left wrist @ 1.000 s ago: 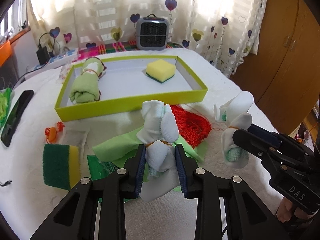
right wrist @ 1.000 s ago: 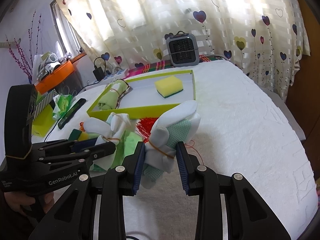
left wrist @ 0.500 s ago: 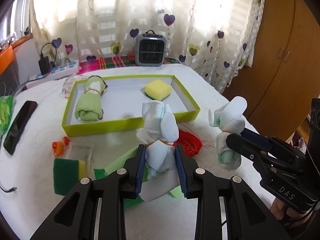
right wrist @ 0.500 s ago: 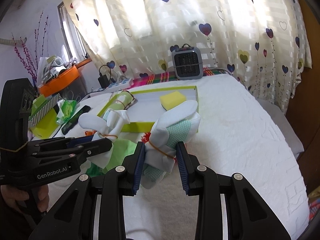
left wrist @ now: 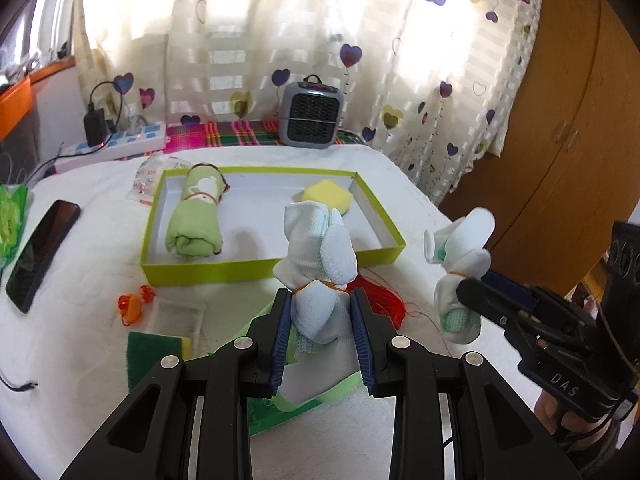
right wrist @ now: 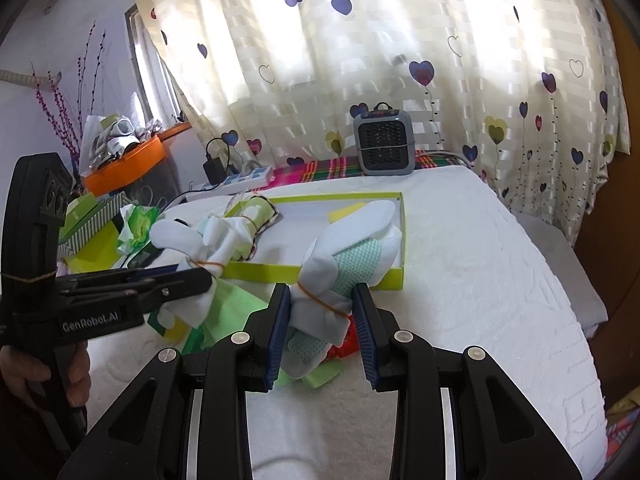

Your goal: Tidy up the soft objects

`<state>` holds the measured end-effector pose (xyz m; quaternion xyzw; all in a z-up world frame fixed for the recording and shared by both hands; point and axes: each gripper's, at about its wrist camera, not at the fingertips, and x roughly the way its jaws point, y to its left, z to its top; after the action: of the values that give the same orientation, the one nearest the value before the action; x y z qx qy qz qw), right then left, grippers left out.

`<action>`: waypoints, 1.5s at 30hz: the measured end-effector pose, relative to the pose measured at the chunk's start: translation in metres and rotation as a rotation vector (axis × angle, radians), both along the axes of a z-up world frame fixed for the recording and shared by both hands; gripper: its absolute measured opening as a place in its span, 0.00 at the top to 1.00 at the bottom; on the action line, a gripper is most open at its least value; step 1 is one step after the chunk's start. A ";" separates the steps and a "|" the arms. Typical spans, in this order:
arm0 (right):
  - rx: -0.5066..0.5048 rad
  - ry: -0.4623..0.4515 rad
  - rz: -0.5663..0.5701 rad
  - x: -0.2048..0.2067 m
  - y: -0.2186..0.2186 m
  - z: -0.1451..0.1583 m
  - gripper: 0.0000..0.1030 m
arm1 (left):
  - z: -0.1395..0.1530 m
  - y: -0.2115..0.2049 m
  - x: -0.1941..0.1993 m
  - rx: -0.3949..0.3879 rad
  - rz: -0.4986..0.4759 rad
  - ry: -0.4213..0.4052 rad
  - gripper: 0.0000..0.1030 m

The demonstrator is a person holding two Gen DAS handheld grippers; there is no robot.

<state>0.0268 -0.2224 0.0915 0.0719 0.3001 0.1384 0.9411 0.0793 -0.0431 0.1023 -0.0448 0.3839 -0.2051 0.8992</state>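
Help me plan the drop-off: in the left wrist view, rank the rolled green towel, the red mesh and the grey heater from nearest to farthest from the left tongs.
1. Red mesh, just right of the left tongs.
2. Rolled green towel, in the tray's left end.
3. Grey heater, by the curtain.

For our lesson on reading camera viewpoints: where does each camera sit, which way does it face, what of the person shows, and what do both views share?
Left wrist view: sits on the left gripper, looking down its fingers at the lime-green shallow cardboard tray; the right gripper enters from the right.
Right wrist view: sits on the right gripper, facing the tray and heart-print curtain; the left gripper and a hand show at left.
Shared: both banded white-and-mint sock bundles, tray, grey fan heater.
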 end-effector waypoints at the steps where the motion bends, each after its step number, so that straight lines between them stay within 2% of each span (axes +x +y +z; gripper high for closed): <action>1: 0.000 0.002 0.004 0.001 0.001 0.000 0.68 | 0.000 0.003 0.000 -0.007 0.002 0.000 0.73; 15: 0.001 0.037 0.049 0.007 0.012 -0.009 0.68 | -0.005 0.029 0.006 -0.056 0.035 0.019 0.73; 20: -0.005 0.047 0.061 0.008 0.016 -0.012 0.68 | -0.013 0.030 0.010 -0.045 0.042 0.048 0.73; 24: -0.006 0.053 0.055 0.008 0.016 -0.013 0.68 | -0.021 0.021 0.012 -0.014 0.001 0.085 0.72; 30: -0.001 0.059 0.052 0.009 0.017 -0.015 0.68 | -0.040 -0.002 0.010 0.096 -0.051 0.127 0.72; 33: -0.001 0.059 0.052 0.008 0.017 -0.016 0.68 | -0.050 -0.011 0.009 0.173 -0.049 0.130 0.72; 37: 0.001 0.062 0.051 0.008 0.017 -0.016 0.68 | -0.054 -0.015 0.009 0.217 -0.039 0.114 0.72; 41: 0.001 0.060 0.055 0.007 0.017 -0.016 0.68 | -0.057 -0.015 0.011 0.217 -0.042 0.119 0.73; 45: 0.003 0.059 0.050 0.007 0.016 -0.015 0.68 | -0.049 -0.010 0.009 0.174 -0.039 0.092 0.76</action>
<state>0.0339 -0.2060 0.0761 0.0699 0.3292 0.1600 0.9280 0.0887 -0.0534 0.0535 0.0316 0.4421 -0.1860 0.8769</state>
